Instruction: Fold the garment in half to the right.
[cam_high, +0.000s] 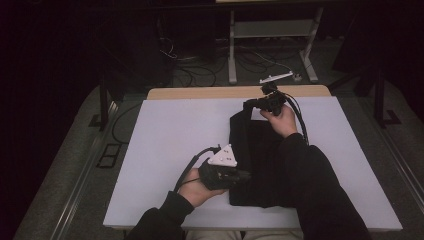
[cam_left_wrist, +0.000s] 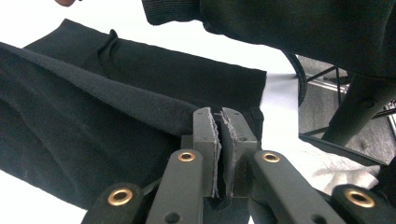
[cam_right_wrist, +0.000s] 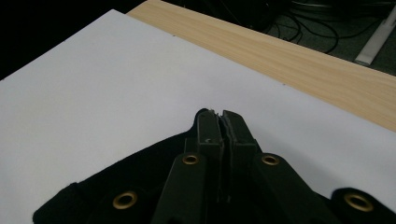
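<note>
A black cloth (cam_high: 260, 150) lies folded on the white table cover (cam_high: 165, 135), right of the middle. My left gripper (cam_high: 245, 175) is at the cloth's near left edge, and its jaws (cam_left_wrist: 219, 122) are shut on a fold of the black cloth (cam_left_wrist: 93, 116), which lifts toward them. My right gripper (cam_high: 248, 104) is at the cloth's far left corner. Its jaws (cam_right_wrist: 218, 116) are shut on that corner of the cloth (cam_right_wrist: 140, 177), held just above the white cover (cam_right_wrist: 116, 84). The right forearm in a dark sleeve (cam_high: 310, 185) lies across the cloth.
A strip of bare wood (cam_high: 200, 92) runs along the table's far edge. Beyond it are floor cables (cam_high: 200, 70) and a white-legged stand (cam_high: 232, 55). The room around is dark. Bare white cover stretches to the left of the cloth.
</note>
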